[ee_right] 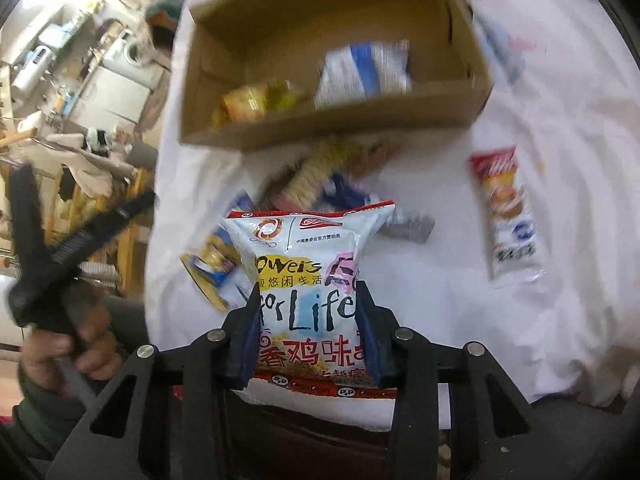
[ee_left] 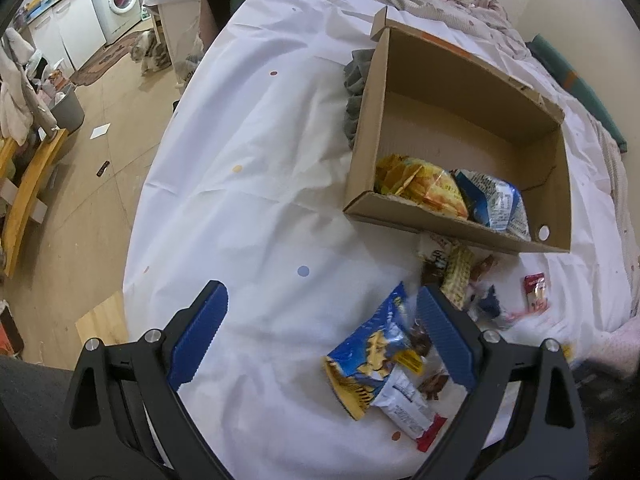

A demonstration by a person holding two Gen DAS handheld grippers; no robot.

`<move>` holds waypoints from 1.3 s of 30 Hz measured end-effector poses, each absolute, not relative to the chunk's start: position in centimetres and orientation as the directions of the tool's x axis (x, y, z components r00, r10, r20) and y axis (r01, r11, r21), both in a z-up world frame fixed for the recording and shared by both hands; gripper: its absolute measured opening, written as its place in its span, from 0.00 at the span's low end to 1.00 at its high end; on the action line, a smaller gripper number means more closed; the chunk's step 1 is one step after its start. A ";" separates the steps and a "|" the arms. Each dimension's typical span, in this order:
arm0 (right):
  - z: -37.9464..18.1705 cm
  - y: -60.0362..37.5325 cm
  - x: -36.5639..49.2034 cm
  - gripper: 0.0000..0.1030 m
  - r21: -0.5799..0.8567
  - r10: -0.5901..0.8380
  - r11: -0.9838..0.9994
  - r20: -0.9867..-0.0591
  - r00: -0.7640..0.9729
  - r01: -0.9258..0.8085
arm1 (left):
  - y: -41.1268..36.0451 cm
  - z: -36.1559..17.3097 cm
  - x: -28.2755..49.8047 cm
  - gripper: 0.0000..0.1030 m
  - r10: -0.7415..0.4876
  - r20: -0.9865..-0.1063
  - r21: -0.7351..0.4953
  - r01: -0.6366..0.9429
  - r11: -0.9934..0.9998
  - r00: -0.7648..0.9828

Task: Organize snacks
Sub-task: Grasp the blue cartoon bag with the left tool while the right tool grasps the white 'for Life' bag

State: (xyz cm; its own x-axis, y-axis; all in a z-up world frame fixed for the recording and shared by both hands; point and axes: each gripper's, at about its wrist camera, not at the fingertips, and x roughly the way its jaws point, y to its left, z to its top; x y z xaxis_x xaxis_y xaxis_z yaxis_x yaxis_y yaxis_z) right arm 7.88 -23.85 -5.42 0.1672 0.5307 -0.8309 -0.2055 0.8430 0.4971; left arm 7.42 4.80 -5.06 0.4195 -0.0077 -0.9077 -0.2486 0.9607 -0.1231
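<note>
A cardboard box (ee_left: 556, 184) lies open on the white sheet and holds a yellow snack bag (ee_left: 420, 184) and a blue-white bag (ee_left: 496, 204). My left gripper (ee_left: 322, 304) is open and empty above the sheet, near a blue-yellow bag (ee_left: 372, 356) and a white-red bar (ee_left: 408, 408). In the right wrist view my right gripper (ee_right: 308, 292) is shut on a white snack bag (ee_right: 308, 256) with red trim, held above the sheet in front of the box (ee_right: 332, 128). The left gripper (ee_right: 80, 236) shows at the left there.
Several small snacks (ee_left: 460, 276) lie just in front of the box, with a red-white pack (ee_left: 536, 292) to the right. A long snack pack (ee_right: 508, 216) lies right of the held bag. A grey cloth (ee_left: 356, 92) lies left of the box. The bed edge drops to the floor on the left.
</note>
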 end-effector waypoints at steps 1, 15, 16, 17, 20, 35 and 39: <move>-4.7 -24.1 8.0 0.42 0.505 0.544 0.836 -0.816 0.195 -0.217 | 4.8 -5.4 7.6 0.91 -0.001 -0.913 -0.110 -0.245 0.963 0.407; -5.4 -26.5 9.3 0.42 0.562 0.583 0.811 -0.751 0.310 -0.163 | 1.1 -10.2 8.1 0.87 -0.027 -0.974 -0.046 -0.080 0.996 0.224; -5.4 -26.6 9.3 0.42 0.566 0.585 0.809 -0.749 0.312 -0.159 | 1.0 -10.1 8.0 0.85 -0.013 -0.973 -0.032 -0.079 0.996 0.229; -5.4 -26.7 9.3 0.42 0.566 0.583 0.810 -0.749 0.314 -0.154 | 1.0 -10.0 8.0 0.85 0.004 -0.971 -0.017 -0.085 0.996 0.238; -5.4 -26.9 9.3 0.42 0.569 0.582 0.810 -0.749 0.316 -0.143 | 0.9 -10.2 8.0 0.84 0.012 -0.971 -0.008 -0.083 0.997 0.238; -5.5 -26.6 9.2 0.42 0.540 0.556 0.829 -0.772 0.307 -0.144 | 0.1 -14.6 8.3 0.51 -0.128 -0.987 -0.134 -0.057 0.989 0.092; -5.4 -26.7 9.1 0.42 0.540 0.555 0.830 -0.772 0.310 -0.141 | 1.0 -14.7 8.1 0.41 -0.185 -0.977 -0.196 -0.110 0.974 0.107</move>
State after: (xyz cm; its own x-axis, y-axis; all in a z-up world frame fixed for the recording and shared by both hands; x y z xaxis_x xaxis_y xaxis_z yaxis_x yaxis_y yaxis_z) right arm 9.13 -26.67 -5.40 0.3097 0.5552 -0.7719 -0.1414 0.8297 0.5401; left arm 8.08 1.01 -14.73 0.1066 -0.1847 -0.9770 -0.1102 0.9743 -0.1963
